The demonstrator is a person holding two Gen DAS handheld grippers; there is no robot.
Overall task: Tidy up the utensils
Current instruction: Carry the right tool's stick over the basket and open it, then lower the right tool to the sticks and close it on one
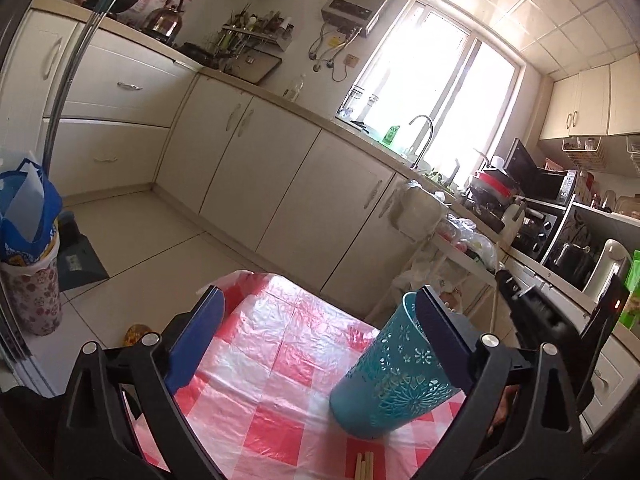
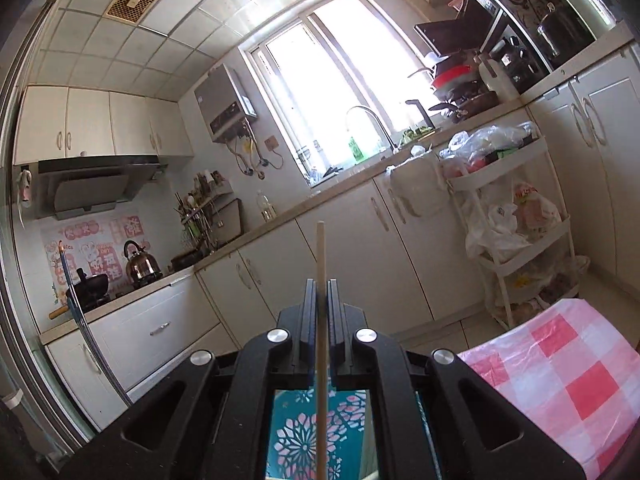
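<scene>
Teal plastic, pierced with a flower pattern — the tall utensil holder (image 1: 390, 364) stands on the table under a red-and-white checked plastic cloth (image 1: 276, 368), seen from the left wrist. The left gripper (image 1: 320, 320) is spread wide, pressing on nothing; its right finger (image 1: 444, 340) overlaps the holder's upper right side, though whether they touch is not clear. Just in front of the holder, at the bottom edge of the view, lie the ends of several pale wooden chopsticks (image 1: 365, 466). Right of the holder, a black gripper body (image 1: 536, 312) hangs above the table's edge.

From the right wrist, the right gripper (image 2: 321, 284) is clenched on a single pale wooden chopstick (image 2: 321, 248), which sticks out beyond the fingertips. Below the jaws, the holder's teal wall (image 2: 280, 416) shows directly underneath — the checked cloth (image 2: 560, 384) lies to its right.
</scene>
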